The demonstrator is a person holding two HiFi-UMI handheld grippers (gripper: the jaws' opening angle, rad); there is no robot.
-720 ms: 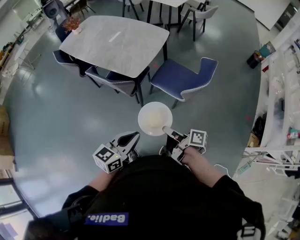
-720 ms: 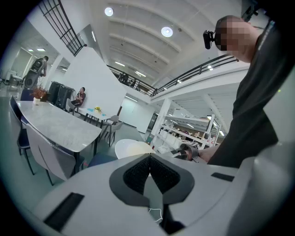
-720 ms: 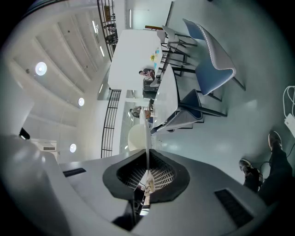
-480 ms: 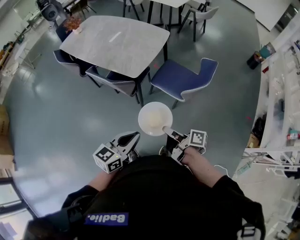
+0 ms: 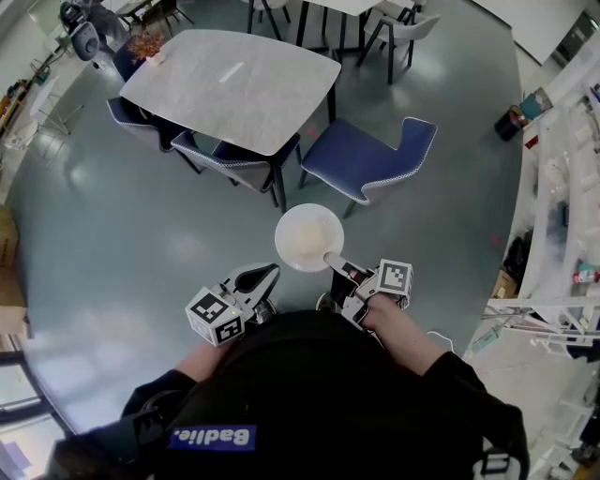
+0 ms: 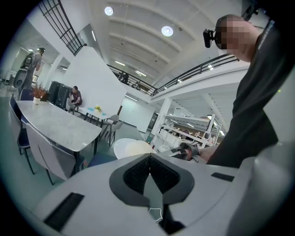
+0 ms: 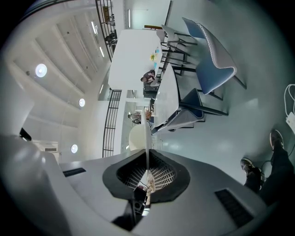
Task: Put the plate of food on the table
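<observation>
A white plate (image 5: pixel 308 237) with pale food on it hangs level above the grey floor, in front of the person. My right gripper (image 5: pixel 335 260) is shut on its near rim. In the right gripper view the plate (image 7: pixel 147 131) shows edge-on, a thin white line pinched between the pads of the right gripper (image 7: pixel 147 159). My left gripper (image 5: pixel 264 276) floats to the left of the plate, apart from it, shut with nothing in it. The left gripper view shows the left gripper (image 6: pixel 150 171) with its pads together, and the plate (image 6: pixel 131 148) beyond. The grey dining table (image 5: pixel 234 89) stands farther ahead.
Blue chairs (image 5: pixel 370 159) and grey-backed chairs (image 5: pixel 230 161) ring the table between it and me. A small flower pot (image 5: pixel 145 49) sits on the table's far left corner. White shelving (image 5: pixel 562 187) lines the right side. More tables and chairs (image 5: pixel 375 19) stand beyond.
The plate and both grippers keep their places. Only the figure at the far top left of the head view has shifted left.
</observation>
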